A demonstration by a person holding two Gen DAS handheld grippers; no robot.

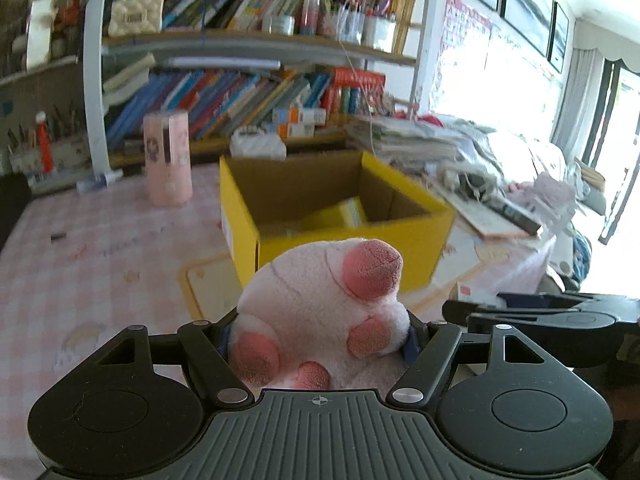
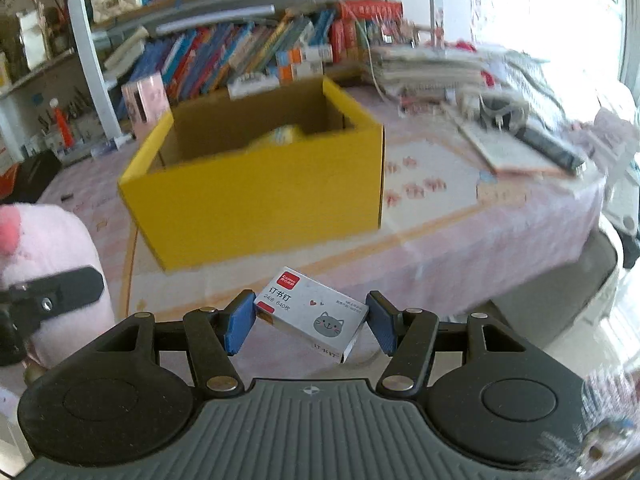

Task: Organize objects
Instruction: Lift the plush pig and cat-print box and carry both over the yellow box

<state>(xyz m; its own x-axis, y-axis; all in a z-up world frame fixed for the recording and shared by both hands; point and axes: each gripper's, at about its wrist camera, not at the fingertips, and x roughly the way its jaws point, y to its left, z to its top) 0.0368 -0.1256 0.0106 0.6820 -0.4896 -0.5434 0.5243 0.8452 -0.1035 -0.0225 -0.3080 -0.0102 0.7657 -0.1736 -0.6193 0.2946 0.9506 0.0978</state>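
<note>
My left gripper (image 1: 318,336) is shut on a pink plush paw toy (image 1: 320,312), held above the table in front of the open yellow box (image 1: 340,236). My right gripper (image 2: 310,320) is shut on a small white staples box (image 2: 308,314) with a grey cat face, held tilted above the table's near edge. The yellow box (image 2: 256,200) stands just beyond it, with a yellow item inside (image 2: 280,136). The plush toy (image 2: 48,264) and one left finger show at the left of the right wrist view. The right gripper's finger shows at the right of the left wrist view (image 1: 520,312).
A pink-checked cloth (image 1: 100,264) covers the table. A pink cylinder (image 1: 167,158) stands left of the box. Bookshelves (image 1: 248,92) rise behind. Stacked papers, books and a dark remote (image 2: 532,140) lie to the right.
</note>
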